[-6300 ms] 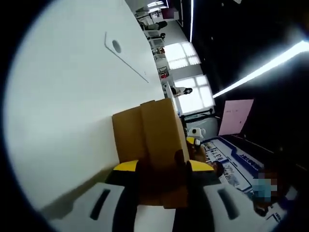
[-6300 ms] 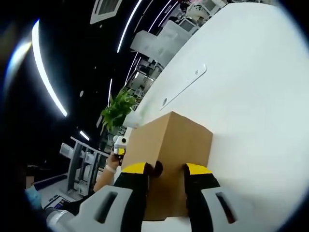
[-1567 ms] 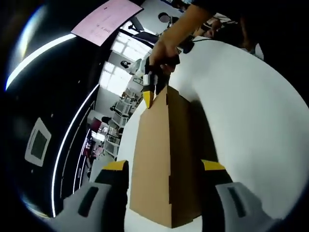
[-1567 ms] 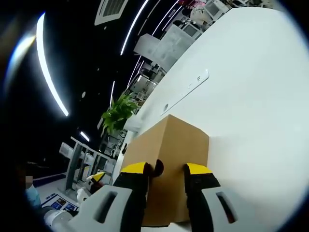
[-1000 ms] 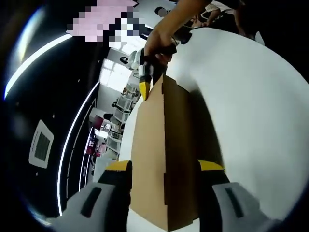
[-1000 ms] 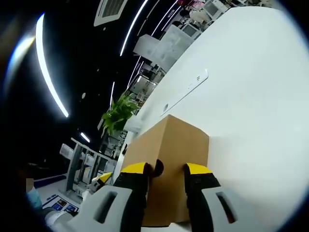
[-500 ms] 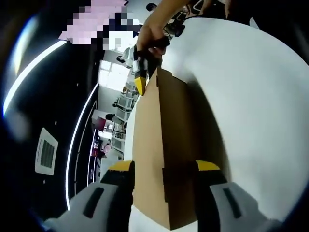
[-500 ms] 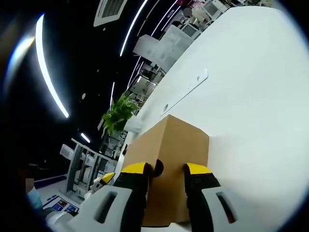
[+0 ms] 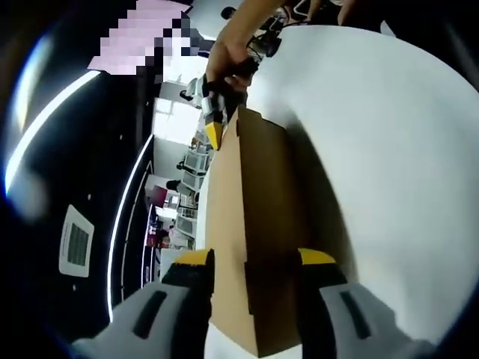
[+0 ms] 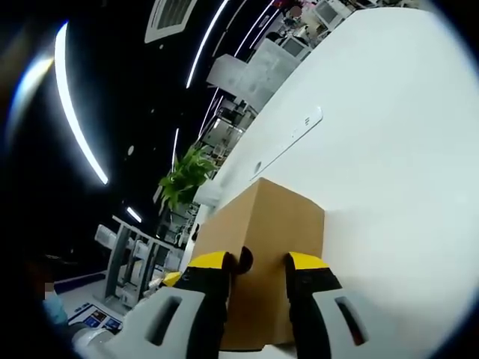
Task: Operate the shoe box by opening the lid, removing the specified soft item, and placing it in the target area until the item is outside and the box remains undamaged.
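Two grippers are working at one brown shoe box that is lying on the white counter. In the left gripper view, the left gripper is holding its yellow-tipped fingers apart, and the near end of the box is sitting between them, with one fingertip at each side of the cardboard. Whether the pads are pressing the cardboard, I cannot tell. The box is stretching away from these fingers, with a seam running along its length, and its lid is looking closed. At the far end of the box, beyond the fingers, the right gripper is touching the upper corner with a yellow tip, and a person's hand is gripping it from behind.

In the right gripper view, the right gripper is showing its own fingers close together, with only a small gap between them, and they are closing on the near edge of the shoe box. The box is rising straight ahead of the fingertips, one corner edge pointing away from them. Past the box, on the counter, a flat white plate is lying well apart from the fingers. To the left of the fingers, beyond the counter edge, a green plant is standing.
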`<state>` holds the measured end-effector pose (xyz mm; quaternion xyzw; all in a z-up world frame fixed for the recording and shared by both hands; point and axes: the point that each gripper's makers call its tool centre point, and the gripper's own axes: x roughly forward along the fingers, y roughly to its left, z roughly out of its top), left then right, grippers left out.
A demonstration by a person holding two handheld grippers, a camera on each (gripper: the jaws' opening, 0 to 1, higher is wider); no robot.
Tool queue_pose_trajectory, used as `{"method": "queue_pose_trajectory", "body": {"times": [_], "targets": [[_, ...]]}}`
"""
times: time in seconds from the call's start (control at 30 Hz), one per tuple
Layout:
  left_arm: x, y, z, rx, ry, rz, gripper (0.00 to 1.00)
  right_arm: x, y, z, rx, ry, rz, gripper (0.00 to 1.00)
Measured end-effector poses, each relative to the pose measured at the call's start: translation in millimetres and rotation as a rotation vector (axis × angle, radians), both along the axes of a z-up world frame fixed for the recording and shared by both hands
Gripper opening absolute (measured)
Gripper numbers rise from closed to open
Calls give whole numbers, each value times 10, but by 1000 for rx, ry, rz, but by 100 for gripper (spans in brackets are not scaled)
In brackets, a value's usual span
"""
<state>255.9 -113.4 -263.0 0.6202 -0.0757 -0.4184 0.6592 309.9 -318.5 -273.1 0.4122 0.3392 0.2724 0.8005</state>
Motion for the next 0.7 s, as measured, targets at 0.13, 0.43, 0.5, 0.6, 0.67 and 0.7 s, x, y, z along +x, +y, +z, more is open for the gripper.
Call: {"method": "queue_pose_trajectory", "body": {"times": [0.13, 0.43, 0.5, 0.6, 0.67, 0.7], "targets": [[-33, -1, -42, 16, -10, -16, 36, -2, 3, 2, 1, -2, 0, 29], [-48, -29, 15, -24, -54, -28, 31, 23, -43, 2, 6, -2, -4, 29], [-67, -46, 21, -32, -65, -43, 28, 24, -43, -4, 5, -2, -3, 29], [-52, -45, 24, -22, -78, -42, 28, 27, -42, -3, 4, -2, -4, 29], [-20, -63, 76, -21, -84, -45, 28, 23, -34, 4, 3, -2, -4, 29], [-1, -74, 107, -21, -87, -45, 28, 18, -27, 3, 3, -3, -5, 29]]}}
